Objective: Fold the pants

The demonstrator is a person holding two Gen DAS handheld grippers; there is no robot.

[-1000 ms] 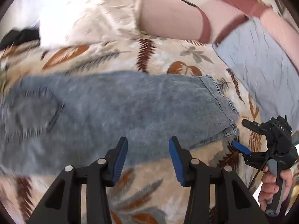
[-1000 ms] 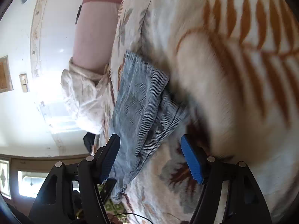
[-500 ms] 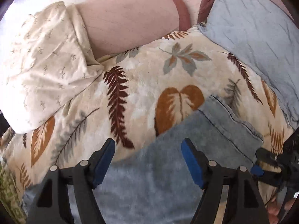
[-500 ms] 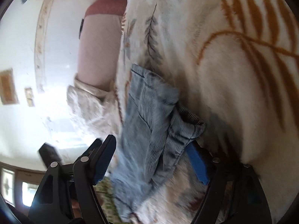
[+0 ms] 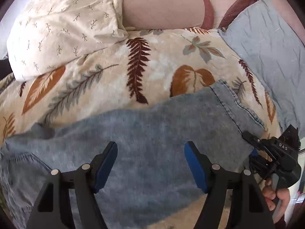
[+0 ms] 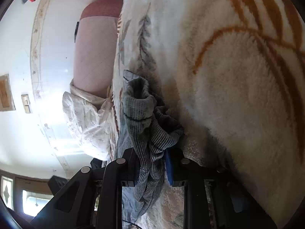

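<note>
Light blue denim pants [image 5: 152, 133] lie flat across a leaf-print blanket [image 5: 118, 72], the back pocket at the left and the leg hems at the right. My left gripper [image 5: 150, 164] is open and empty just above the middle of the pants. My right gripper [image 5: 253, 152] shows at the right edge of the left wrist view, at the hem end. In the right wrist view it [image 6: 150, 164] is shut on the bunched hem of the pants [image 6: 144, 126].
A cream pillow with a twig print [image 5: 63, 24] lies at the back left. A pale blue pillow [image 5: 266, 53] lies at the right. A pink headboard [image 5: 162, 5] stands behind them. The blanket [image 6: 228, 95] fills the right wrist view.
The right gripper has closed on the hem, which was between its open jaws before. The left gripper has moved over the middle of the pants and opened wider.
</note>
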